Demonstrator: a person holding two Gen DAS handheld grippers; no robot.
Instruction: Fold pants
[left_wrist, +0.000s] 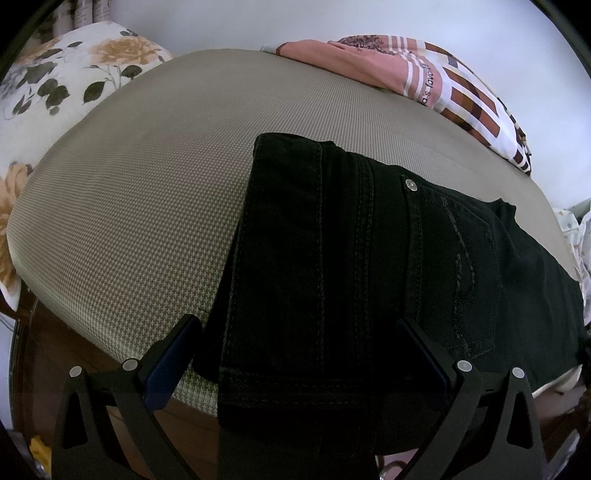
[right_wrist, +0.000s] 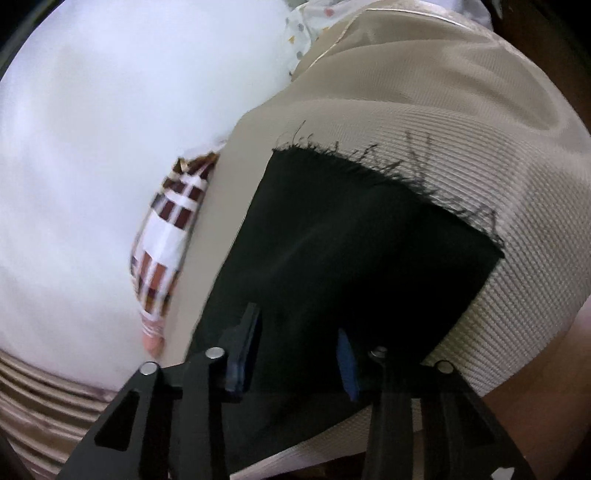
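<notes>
Black jeans (left_wrist: 351, 258) lie across the beige bed cover (left_wrist: 147, 184), with the waistband end, a rivet and a back pocket facing up. My left gripper (left_wrist: 295, 320) hovers open over the near edge of the jeans, one finger on each side of the folded waist part. In the right wrist view a black leg (right_wrist: 351, 240) stretches away to a frayed hem (right_wrist: 388, 166). My right gripper (right_wrist: 297, 319) sits low on that leg. Its jaws are drawn in, and black cloth fills the narrow gap between the blue pads (right_wrist: 347, 365).
A flowered pillow (left_wrist: 74, 74) lies at the bed's far left. A pink and brown checked cloth (left_wrist: 424, 81) is heaped against the white wall; it also shows as a checked cloth (right_wrist: 166, 240) beside the leg. The bed's brown wooden edge (left_wrist: 74, 350) runs below the cover.
</notes>
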